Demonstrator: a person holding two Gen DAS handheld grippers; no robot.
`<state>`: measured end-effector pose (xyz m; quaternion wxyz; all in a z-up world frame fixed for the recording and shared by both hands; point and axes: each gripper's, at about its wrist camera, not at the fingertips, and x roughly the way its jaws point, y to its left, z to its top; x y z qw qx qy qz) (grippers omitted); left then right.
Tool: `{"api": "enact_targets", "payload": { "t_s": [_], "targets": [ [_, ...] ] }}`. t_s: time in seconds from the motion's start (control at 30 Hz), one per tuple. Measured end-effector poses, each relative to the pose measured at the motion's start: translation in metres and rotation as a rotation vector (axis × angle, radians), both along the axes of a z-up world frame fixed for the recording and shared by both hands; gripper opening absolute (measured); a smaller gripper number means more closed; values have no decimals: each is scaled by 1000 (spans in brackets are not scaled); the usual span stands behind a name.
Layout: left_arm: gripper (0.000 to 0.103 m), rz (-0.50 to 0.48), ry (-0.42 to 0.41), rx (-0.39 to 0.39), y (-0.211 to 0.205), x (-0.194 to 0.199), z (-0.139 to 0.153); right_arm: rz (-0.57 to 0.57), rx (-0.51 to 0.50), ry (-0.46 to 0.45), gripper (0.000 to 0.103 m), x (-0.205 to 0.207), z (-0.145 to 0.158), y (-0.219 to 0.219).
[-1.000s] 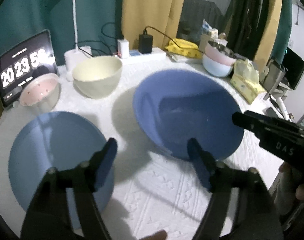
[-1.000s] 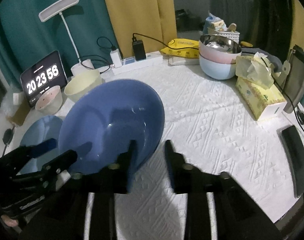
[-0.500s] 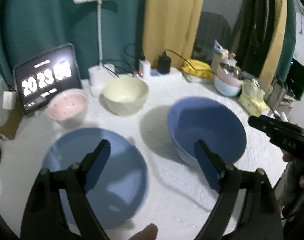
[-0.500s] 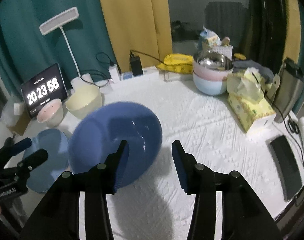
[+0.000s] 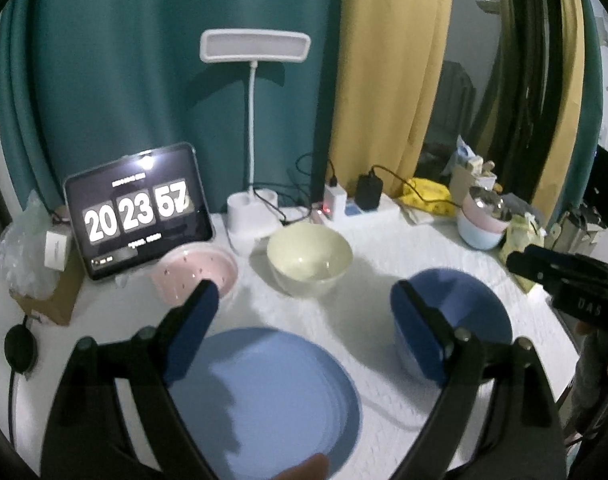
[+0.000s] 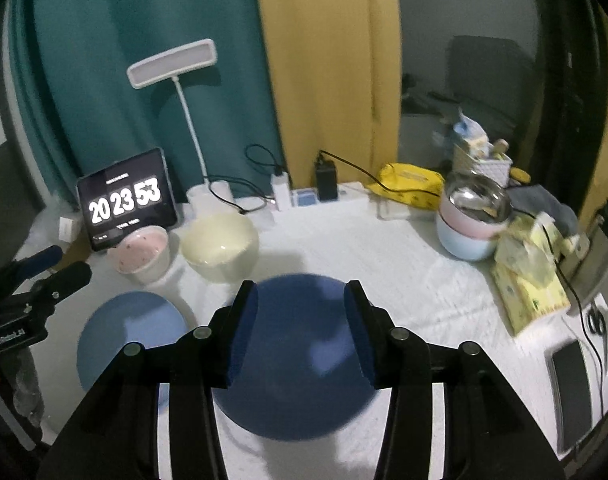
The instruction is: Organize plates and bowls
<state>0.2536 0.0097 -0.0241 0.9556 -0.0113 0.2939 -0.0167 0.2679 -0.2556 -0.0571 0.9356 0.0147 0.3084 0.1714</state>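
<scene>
A dark blue bowl (image 6: pixel 300 356) sits on the white table, below my open, empty right gripper (image 6: pixel 301 334); it also shows in the left wrist view (image 5: pixel 464 312). A light blue plate (image 5: pixel 264 400) lies under my open, empty left gripper (image 5: pixel 304 332); it also shows in the right wrist view (image 6: pixel 130 332). A cream bowl (image 5: pixel 309 258) and a pink speckled bowl (image 5: pixel 196 276) stand behind the plate. Both grippers are raised above the table.
A tablet clock (image 5: pixel 138 210), a white desk lamp (image 5: pixel 253 216) and a power strip (image 5: pixel 356 208) line the back. Stacked pastel bowls (image 6: pixel 470 220), a tissue box (image 6: pixel 532 280) and a phone (image 6: pixel 572 388) are at the right.
My right gripper has let go of the dark blue bowl, opened and pulled back and up. My left gripper has also lifted and drawn back, so more of the table shows.
</scene>
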Motion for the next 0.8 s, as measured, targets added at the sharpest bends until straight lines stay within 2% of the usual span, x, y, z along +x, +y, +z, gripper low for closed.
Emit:
{"api": "enact_targets", "payload": {
  "t_s": [0.23,0.4,0.53,0.8],
  "targets": [
    [89,-2,-6,-19,14,24,8,51,-13,-13,47,18,18,30],
    [89,2,-3,-22,19,43,9,80,-15,21,47,42,19,47],
    [89,2,25,-34,24,64,2,92,-37,55,47,68,15,63],
    [88,-6,109,-35,28,108,-28,90,-3,171,47,121,-8,75]
  ]
}}
